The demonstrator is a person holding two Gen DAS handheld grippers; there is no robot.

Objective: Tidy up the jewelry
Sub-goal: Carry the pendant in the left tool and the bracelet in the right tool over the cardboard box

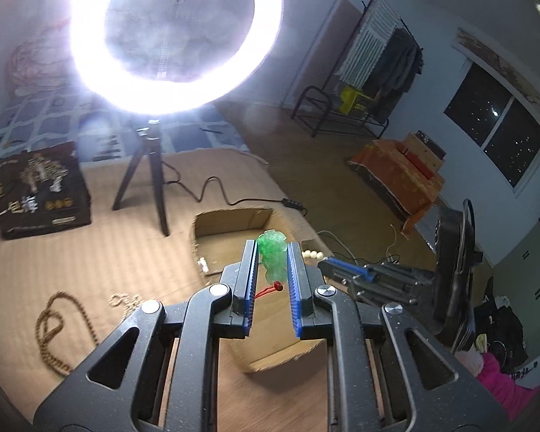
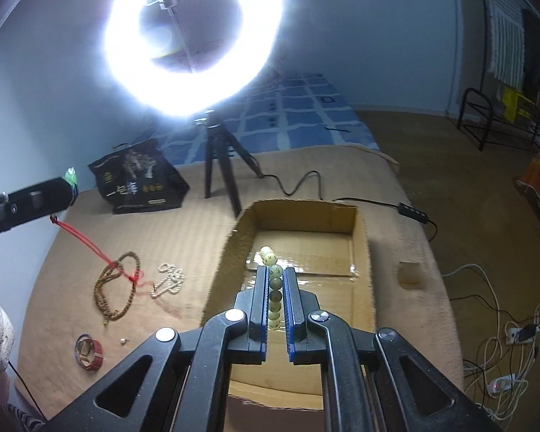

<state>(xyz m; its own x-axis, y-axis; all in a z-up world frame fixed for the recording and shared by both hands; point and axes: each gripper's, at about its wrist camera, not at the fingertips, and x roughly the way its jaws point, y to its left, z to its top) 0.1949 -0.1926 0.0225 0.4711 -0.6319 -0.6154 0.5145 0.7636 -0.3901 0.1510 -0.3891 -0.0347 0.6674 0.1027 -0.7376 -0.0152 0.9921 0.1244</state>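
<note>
Green jade pendant (image 1: 272, 256) is pinched in the left gripper (image 1: 273, 252), near the cardboard box (image 2: 298, 212). Pale bead bracelet (image 2: 274, 284) is clamped in the right gripper (image 2: 274, 280) over the box. Next, I judge, both release inside.

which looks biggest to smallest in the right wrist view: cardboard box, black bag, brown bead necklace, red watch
1. cardboard box
2. black bag
3. brown bead necklace
4. red watch

The bag sits farther from the camera than the necklace and watch, so its true lead over them is probably larger.
</note>
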